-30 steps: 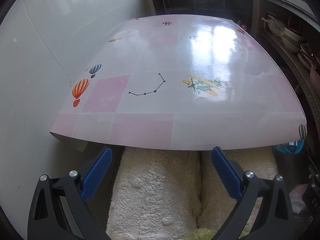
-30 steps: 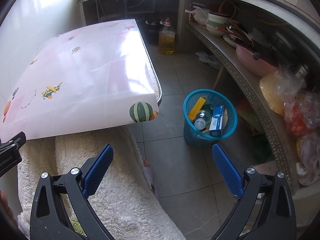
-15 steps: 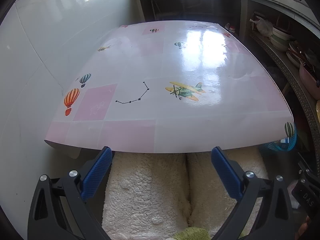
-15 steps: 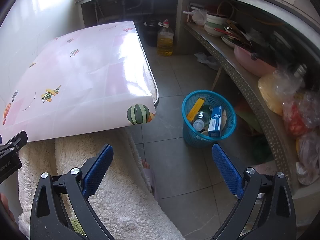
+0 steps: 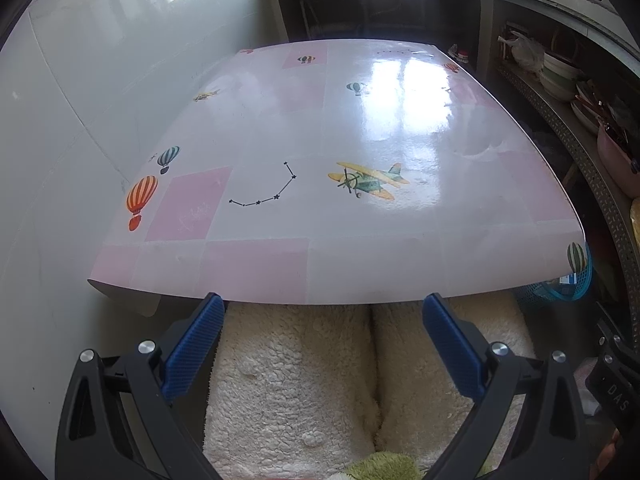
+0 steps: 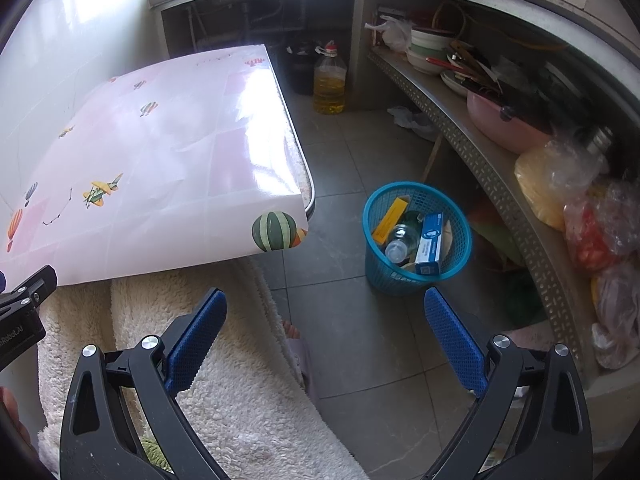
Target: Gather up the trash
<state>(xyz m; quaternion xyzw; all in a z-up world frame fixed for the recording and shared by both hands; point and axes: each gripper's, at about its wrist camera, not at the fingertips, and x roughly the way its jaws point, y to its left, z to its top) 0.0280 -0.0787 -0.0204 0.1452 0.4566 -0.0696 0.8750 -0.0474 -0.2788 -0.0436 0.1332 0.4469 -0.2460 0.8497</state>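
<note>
Both tongs spread and empty, trash in the basket.
My left tongs [image 5: 322, 314] face the balloon-print tabletop [image 5: 320, 140]; my right tongs [image 6: 326, 308] gape toward the blue basket [image 6: 416, 240] on the floor, holding a bottle [image 6: 398, 242], yellow box [image 6: 390, 216] and blue box [image 6: 430, 242], print unreadable.

One table [image 5: 360, 272] under a pink patterned cover. One blue basket [image 6: 416, 280] on the floor, holding three countable items: one yellow box [image 6: 390, 216], one clear bottle [image 6: 398, 242], one blue-and-white box [image 6: 430, 244]. One oil jug [image 6: 329, 80] by the far wall. Two grippers: left gripper [image 5: 322, 320], right gripper [image 6: 326, 316], two blue pads each, both spread wide, nothing between
</note>
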